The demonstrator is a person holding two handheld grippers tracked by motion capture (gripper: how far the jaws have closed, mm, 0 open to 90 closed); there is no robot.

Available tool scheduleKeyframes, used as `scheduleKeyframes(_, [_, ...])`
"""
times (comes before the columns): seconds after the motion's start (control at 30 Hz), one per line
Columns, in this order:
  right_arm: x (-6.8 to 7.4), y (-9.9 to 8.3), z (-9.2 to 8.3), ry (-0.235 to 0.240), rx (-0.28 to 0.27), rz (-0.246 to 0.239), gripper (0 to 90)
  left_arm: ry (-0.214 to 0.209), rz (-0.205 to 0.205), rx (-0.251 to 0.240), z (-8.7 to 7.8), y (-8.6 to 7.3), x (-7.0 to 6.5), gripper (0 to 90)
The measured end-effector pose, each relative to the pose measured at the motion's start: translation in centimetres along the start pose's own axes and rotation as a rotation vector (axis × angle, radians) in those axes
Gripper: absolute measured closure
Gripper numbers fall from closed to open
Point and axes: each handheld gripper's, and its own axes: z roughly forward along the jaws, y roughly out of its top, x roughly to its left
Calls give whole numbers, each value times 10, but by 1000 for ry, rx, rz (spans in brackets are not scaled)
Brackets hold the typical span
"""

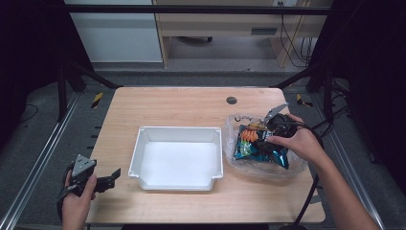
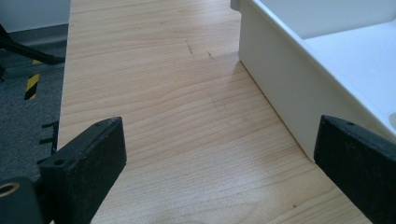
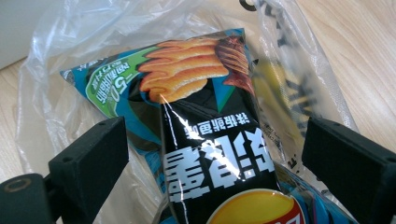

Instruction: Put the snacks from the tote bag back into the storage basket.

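Wood-grain table (image 1: pixel 191 103), glossy crinkled chip bag (image 3: pixel 205 130)

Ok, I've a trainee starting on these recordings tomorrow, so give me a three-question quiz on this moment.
1. True or false: the chip bag lies inside the white tray.
2. Which gripper is over the chip bag? A) left B) right C) both
3. Fill in: the chip bag sits in a clear ______ bag on the table.

Key:
1. False. It lies on the table to the tray's right, and the tray holds nothing.
2. B. The right gripper has its jaws wide apart on either side of the chip bag; the left gripper is open above bare table beside the tray.
3. plastic
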Motion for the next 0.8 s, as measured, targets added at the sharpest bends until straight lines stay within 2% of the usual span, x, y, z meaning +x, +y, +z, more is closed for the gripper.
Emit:
scheduleKeyframes(0.23, [-4, -1, 9, 17, 15, 3, 76, -1, 8, 1, 1, 0, -1, 21])
scheduleKeyframes(0.5, [-5, -2, 18, 22, 43, -26, 79, -4, 6, 3, 0, 0, -1, 22])
scheduleKeyframes(0.8, [-7, -7, 25, 28, 51, -11, 79, -1, 4, 0, 0, 0, -1, 22])
